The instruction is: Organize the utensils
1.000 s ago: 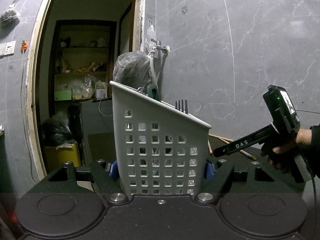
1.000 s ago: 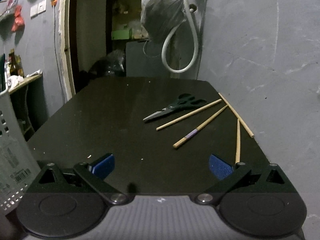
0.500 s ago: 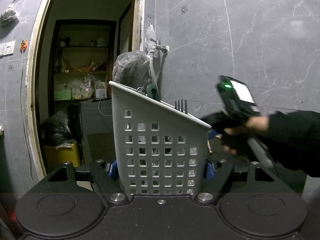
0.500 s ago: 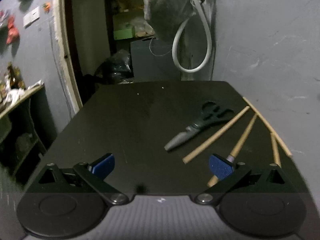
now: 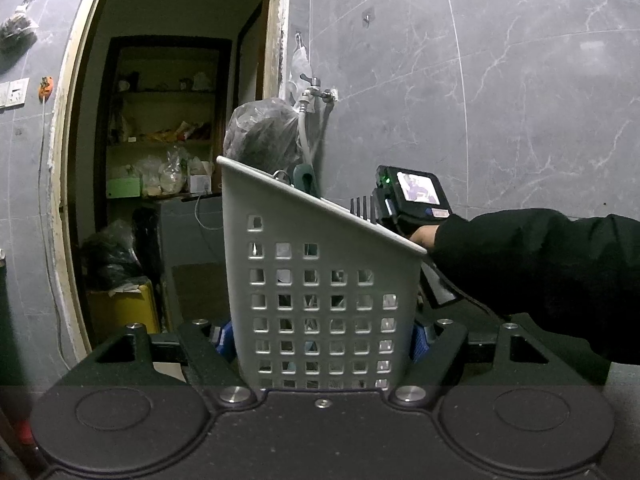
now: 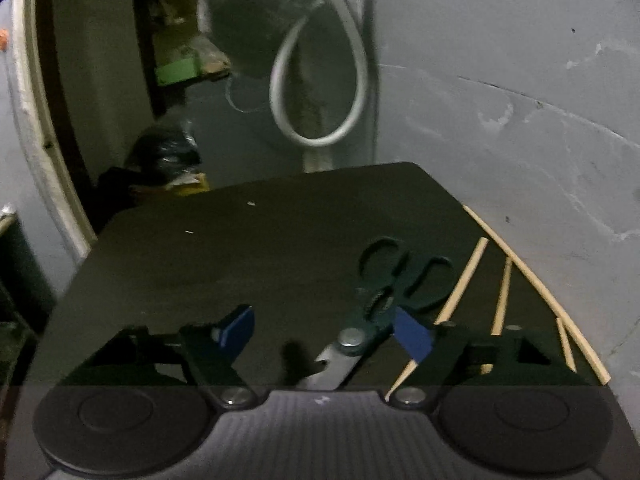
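Left wrist: left tool (image 5: pixel 323 340) clamped on the grey basket (image 5: pixel 320 292), fork tines above its rim.

Right wrist: right tool (image 6: pixel 324 332) jaws just closing, unclamped, scissors (image 6: pixel 380 304) between them near worktop (image 6: pixel 224 248) right edge; chopsticks (image 6: pixel 500 300) along that edge, left side free.

Your right gripper (image 6: pixel 324 332) hangs over the dark counter (image 6: pixel 240 248) with its blue-padded fingers (image 6: pixel 412 338) apart; they have just been closing. The scissors (image 6: pixel 384 300) lie between them, blades toward you and green handles pointing away, the right pad just beside the pivot, not clearly touching. Four wooden chopsticks (image 6: pixel 464 280) lie spread along the counter's right edge by the grey wall (image 6: pixel 520 120). A white hose (image 6: pixel 320 80) loops down behind.
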### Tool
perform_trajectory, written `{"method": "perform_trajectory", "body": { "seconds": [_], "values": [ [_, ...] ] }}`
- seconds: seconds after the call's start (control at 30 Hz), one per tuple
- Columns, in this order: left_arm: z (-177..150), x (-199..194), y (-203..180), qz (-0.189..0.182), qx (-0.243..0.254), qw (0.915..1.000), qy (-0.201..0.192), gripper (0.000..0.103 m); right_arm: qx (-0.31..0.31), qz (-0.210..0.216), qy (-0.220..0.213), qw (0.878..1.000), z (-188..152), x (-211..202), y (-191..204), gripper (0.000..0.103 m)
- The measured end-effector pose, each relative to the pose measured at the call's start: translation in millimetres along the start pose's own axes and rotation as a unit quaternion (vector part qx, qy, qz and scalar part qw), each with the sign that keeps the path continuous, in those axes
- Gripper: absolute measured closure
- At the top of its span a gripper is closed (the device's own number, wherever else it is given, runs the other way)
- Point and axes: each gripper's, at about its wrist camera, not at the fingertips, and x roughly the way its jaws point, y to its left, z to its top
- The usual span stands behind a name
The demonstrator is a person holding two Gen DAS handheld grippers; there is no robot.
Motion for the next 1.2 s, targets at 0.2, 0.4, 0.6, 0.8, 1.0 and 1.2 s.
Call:
{"method": "perform_trajectory", "body": {
  "seconds": [0.2,0.4,0.6,0.8,1.0,1.2],
  "values": [
    [0.4,0.6,0.6,0.001,-0.001,1.0000,-0.002,0.026,0.028,-0.032,0.023,0.999,1.3,17.7,-10.8,0.043],
    [0.2,1.1,0.7,0.001,0.000,1.0000,-0.002,0.026,0.025,-0.034,0.032,0.999,-0.5,25.0,-10.3,0.050],
    [-0.2,1.1,0.8,0.001,0.000,1.0000,-0.002,0.026,0.038,-0.030,0.029,0.998,-4.9,24.5,-14.3,0.067],
    [-0.2,1.1,0.7,0.001,0.000,1.0000,-0.002,0.026,0.037,-0.004,0.034,0.999,-11.7,14.5,-20.9,0.074],
    [-0.6,1.5,1.2,0.001,0.000,1.0000,-0.002,0.026,0.026,0.049,0.050,0.997,-27.9,-13.1,-19.3,0.075],
    [-1.3,-0.1,1.5,0.000,-0.002,1.0000,-0.004,0.026,0.002,0.107,0.075,0.991,-56.8,-58.4,-19.8,0.075]
  ]
}}
